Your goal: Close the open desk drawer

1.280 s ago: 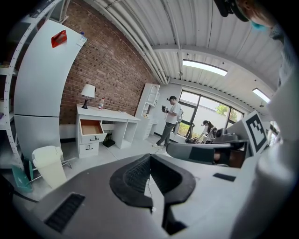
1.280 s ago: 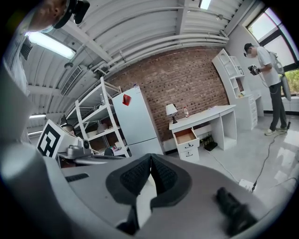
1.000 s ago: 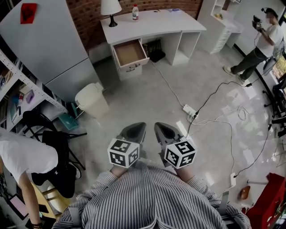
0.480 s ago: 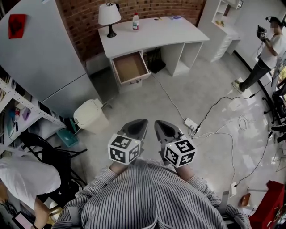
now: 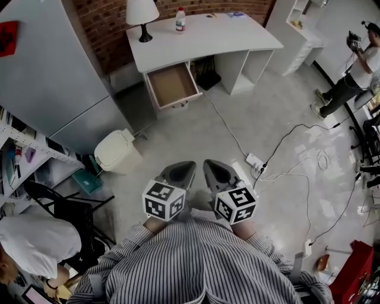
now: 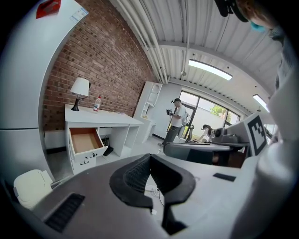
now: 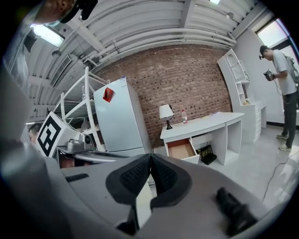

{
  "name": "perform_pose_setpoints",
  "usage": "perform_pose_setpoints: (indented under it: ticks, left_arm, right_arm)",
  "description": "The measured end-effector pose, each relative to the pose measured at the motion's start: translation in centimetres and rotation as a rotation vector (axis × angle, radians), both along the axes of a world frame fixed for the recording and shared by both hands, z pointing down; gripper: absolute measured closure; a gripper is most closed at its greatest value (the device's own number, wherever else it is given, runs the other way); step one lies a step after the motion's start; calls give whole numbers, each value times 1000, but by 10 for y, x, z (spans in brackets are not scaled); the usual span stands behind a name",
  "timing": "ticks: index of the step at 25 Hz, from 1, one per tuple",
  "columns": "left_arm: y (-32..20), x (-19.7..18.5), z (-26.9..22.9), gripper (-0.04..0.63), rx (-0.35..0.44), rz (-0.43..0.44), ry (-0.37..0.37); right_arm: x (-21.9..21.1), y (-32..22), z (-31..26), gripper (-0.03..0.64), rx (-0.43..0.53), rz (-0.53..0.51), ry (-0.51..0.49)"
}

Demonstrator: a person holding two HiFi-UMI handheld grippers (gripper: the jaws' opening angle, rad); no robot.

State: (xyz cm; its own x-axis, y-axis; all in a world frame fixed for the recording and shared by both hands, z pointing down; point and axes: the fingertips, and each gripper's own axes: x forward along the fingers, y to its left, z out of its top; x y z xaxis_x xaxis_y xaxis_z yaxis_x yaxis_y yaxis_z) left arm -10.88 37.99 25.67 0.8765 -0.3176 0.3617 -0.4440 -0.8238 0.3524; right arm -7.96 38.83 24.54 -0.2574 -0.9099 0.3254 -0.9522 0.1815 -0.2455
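Observation:
A white desk (image 5: pixel 205 37) stands against the brick wall at the top of the head view. Its upper left drawer (image 5: pixel 171 85) is pulled out, showing an empty brown inside; it also shows in the left gripper view as the open drawer (image 6: pixel 85 140) and in the right gripper view as the open drawer (image 7: pixel 181 149). My left gripper (image 5: pixel 179 172) and right gripper (image 5: pixel 216 171) are held side by side close to my chest, far from the desk. Both are shut with nothing between the jaws.
A lamp (image 5: pixel 140 14) and a bottle (image 5: pixel 179 19) stand on the desk. A white bin (image 5: pixel 118 152) sits beside a grey fridge (image 5: pixel 53 77). A power strip (image 5: pixel 255 162) and cables cross the floor. A person (image 5: pixel 355 59) stands at the right; another (image 5: pixel 35 237) crouches lower left.
The view has advanced toward the desk, so the drawer and bin sit closer. Both grippers stay shut in front of my chest.

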Motion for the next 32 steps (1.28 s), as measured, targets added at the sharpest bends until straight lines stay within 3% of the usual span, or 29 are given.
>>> perform_pose_setpoints:
  ticks: [9, 22, 32]
  left_arm:
    - [-73, 24, 12, 583, -22, -66, 1]
    - [-224, 97, 13, 583, -24, -158, -11]
    - [-316, 155, 8, 583, 2, -203, -24]
  right_arm:
    - [29, -73, 11, 601, 0, -35, -13]
    - [112, -220, 11, 600, -26, -104, -38]
    - [168, -328, 1, 600, 14, -192, -28]
